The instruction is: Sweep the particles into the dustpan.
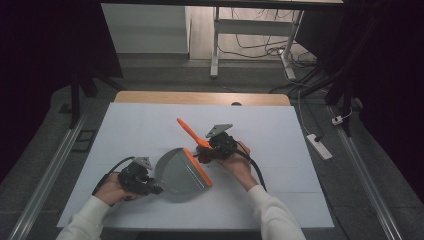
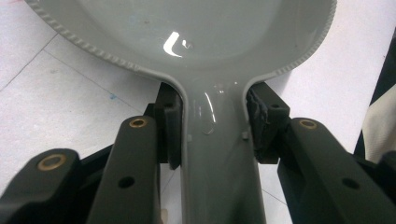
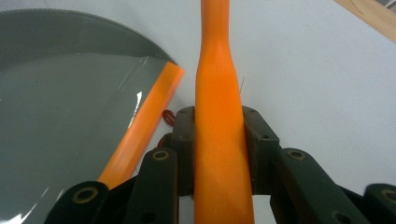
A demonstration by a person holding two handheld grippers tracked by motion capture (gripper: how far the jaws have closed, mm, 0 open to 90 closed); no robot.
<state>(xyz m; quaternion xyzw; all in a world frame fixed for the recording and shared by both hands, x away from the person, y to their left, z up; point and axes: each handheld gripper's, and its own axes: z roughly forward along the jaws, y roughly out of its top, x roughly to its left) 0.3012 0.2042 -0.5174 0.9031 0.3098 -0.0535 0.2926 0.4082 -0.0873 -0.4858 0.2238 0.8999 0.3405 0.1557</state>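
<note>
A grey dustpan (image 1: 176, 173) with an orange front lip (image 1: 198, 167) lies on the white table top, its mouth facing right. My left gripper (image 1: 154, 188) is shut on the pan's grey handle (image 2: 217, 158), pads pressed to both sides. My right gripper (image 1: 206, 151) is shut on the orange handle (image 1: 188, 130) of a brush, just beyond the pan's lip. That handle (image 3: 217, 116) runs straight out between the jaws, away from me and to the left. The dustpan (image 3: 56, 116) and its lip (image 3: 140, 126) lie close on the left in the right gripper view. The brush head is hidden.
A white sheet (image 1: 130, 135) covers the table; bare wood (image 1: 200, 98) shows along the far edge. On the floor, a power strip (image 1: 318, 146) lies to the right, and desk legs (image 1: 215, 45) with cables stand beyond. Metal rails (image 1: 50, 175) flank the table.
</note>
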